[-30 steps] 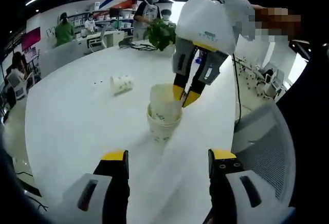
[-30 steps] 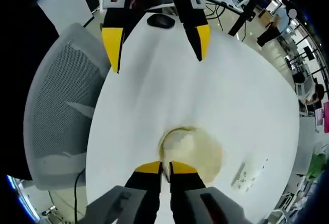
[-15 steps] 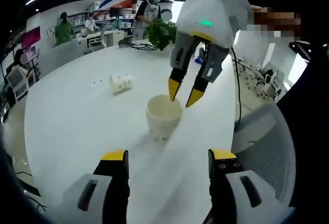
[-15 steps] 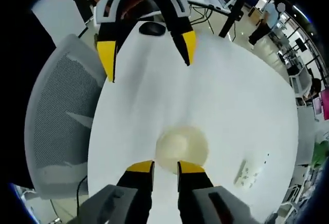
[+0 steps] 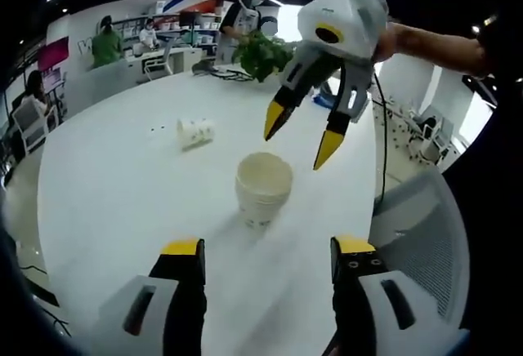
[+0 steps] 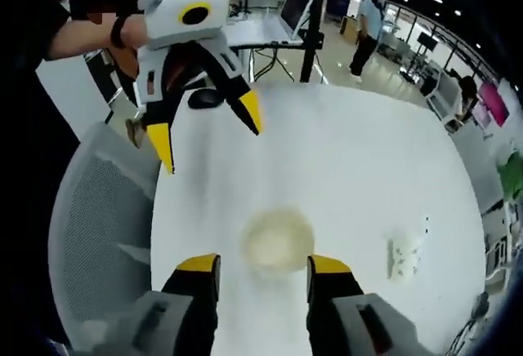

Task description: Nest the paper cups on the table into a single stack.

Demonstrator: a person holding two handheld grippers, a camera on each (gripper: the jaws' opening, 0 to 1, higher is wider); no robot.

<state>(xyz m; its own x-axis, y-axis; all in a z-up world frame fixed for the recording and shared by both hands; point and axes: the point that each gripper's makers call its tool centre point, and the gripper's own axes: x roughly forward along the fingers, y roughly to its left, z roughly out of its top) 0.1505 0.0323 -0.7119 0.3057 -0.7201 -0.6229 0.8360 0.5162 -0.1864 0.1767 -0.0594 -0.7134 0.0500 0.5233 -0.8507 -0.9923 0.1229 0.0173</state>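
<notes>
Left gripper sits low at the near edge of the round white table, jaws wide apart, holding nothing. Just beyond it stands the upright stack of nested off-white paper cups. A second ago the right gripper was pinching a cup into that stack; half a second ago it had let go with the cup seated flush. Now the right gripper is lifted above and behind the stack, clear of it, jaws spread wide and empty. In the right gripper view the same stack lies between the open jaw tips, untouched. So that nesting step looks done. Farther off, one printed white paper cup lies on its side, well apart; probably the next pick.
</notes>
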